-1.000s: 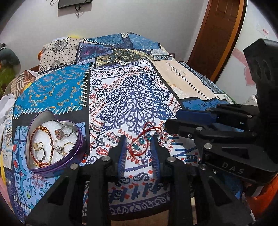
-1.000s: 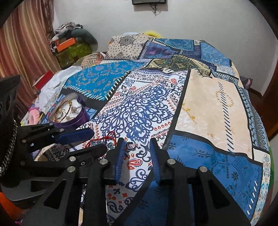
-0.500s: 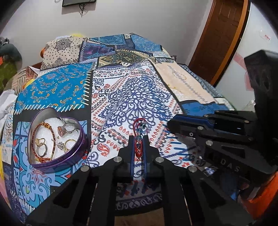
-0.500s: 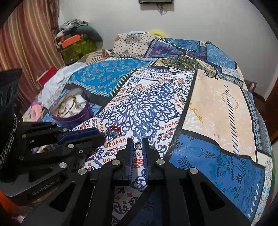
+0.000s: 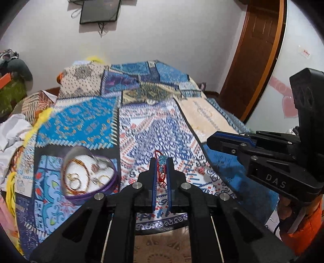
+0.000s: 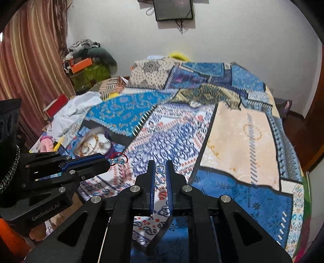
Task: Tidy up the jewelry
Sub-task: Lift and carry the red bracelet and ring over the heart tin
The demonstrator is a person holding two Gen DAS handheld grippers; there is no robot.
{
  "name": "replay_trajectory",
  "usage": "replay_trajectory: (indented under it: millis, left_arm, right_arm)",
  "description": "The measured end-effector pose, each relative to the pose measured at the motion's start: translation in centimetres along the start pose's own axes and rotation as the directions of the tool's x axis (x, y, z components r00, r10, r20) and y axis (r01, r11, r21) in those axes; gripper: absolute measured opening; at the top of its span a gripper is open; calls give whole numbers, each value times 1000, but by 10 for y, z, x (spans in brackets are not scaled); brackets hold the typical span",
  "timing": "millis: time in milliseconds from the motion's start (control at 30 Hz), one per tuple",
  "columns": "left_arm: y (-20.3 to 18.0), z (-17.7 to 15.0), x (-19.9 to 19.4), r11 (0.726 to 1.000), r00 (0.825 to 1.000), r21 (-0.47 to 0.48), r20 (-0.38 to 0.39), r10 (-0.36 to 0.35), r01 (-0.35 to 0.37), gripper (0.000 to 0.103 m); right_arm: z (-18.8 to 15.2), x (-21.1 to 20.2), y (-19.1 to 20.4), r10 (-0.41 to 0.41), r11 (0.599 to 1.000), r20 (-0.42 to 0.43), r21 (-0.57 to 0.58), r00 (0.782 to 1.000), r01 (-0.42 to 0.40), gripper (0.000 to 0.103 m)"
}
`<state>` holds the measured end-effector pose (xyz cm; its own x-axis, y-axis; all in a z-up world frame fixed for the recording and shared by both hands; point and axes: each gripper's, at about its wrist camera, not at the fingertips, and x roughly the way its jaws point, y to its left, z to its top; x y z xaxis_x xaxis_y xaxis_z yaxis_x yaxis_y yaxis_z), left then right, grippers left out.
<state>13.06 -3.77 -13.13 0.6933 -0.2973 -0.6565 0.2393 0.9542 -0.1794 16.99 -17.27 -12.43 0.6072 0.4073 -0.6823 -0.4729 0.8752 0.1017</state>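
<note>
Red bracelet pinched btwn L fingers, ring btwn R fingers.

Heart tin motion-blurred, its jewelry indistinct, perhaps rings, wall screen cropped

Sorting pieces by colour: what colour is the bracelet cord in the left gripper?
Red cord, with light blue beads; clearest in the left wrist view.

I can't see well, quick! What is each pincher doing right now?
Left gripper: closed, holding the red bracelet.
Right gripper: closed, pinching a small silver ring.
</note>
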Motion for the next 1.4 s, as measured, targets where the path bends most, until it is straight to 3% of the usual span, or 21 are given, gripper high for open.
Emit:
replay_trajectory:
  millis: [367, 700, 967, 1400]
  left_arm:
    - [25, 17, -46, 998, 989, -25, 129, 65, -62, 6]
    - [64, 20, -70, 990, 974, -72, 184, 131, -120, 6]
    - [95, 11, -61, 982, 974, -118, 153, 168, -151, 6]
    - [125, -15, -11, 975, 990, -184, 30, 134, -127, 6]
  right_arm:
    - [24, -18, 30, 14, 999, 89, -42, 996, -10, 9]
    - [38, -9, 59, 59, 996, 108, -77, 992, -51, 9]
    - [41, 22, 83, 99, 990, 58, -107, 993, -92, 9]
    - [31, 85, 102, 124, 982, -93, -129, 988, -135, 9]
